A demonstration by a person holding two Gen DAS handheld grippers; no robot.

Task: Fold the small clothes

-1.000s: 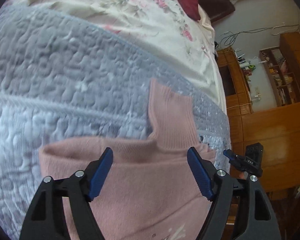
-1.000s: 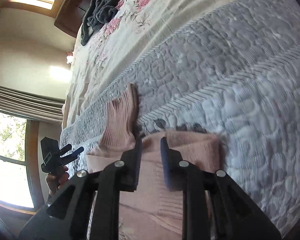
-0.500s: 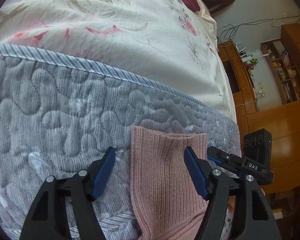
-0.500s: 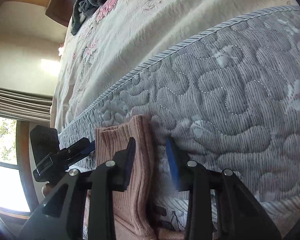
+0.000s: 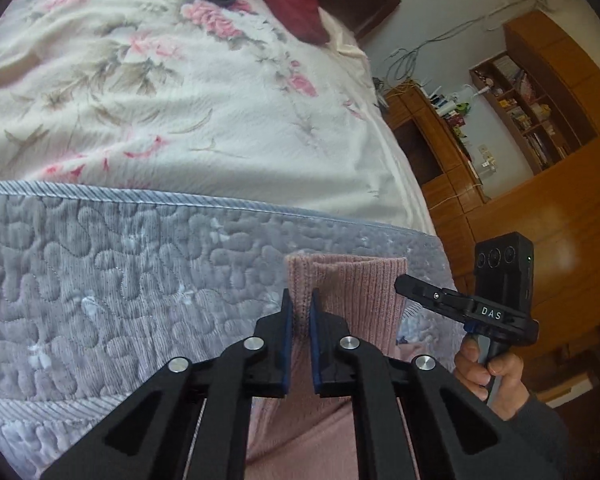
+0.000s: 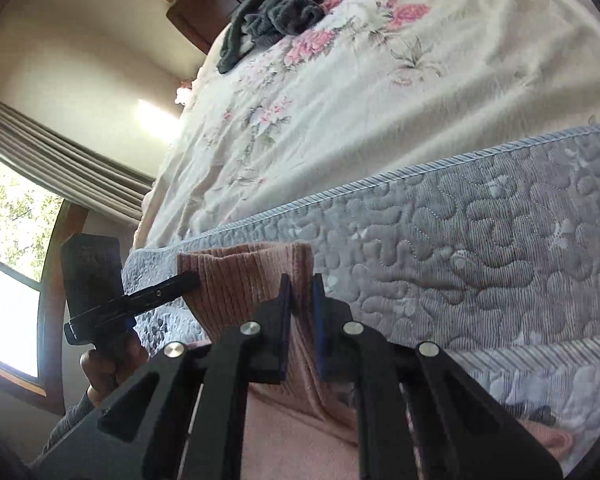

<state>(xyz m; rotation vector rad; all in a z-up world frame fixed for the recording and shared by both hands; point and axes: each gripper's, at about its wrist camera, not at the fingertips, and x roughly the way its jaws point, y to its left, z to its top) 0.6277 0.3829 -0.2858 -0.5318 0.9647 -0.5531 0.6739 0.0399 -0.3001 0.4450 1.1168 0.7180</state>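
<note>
Left wrist view shows the left tool [image 5: 299, 312] pinched shut on one corner of the pink sweater's [image 5: 352, 300] ribbed collar; the right tool [image 6: 301, 300] clamps the opposite corner, with the garment lying on the grey quilted blanket [image 6: 480, 248] near the bed's edge. Each bite looks thin, so uneven pulling could slip the knit free or skew the fold. Open floral sheet [image 5: 180, 100] lies ahead; the drop-off sits close beside the collar.
</note>
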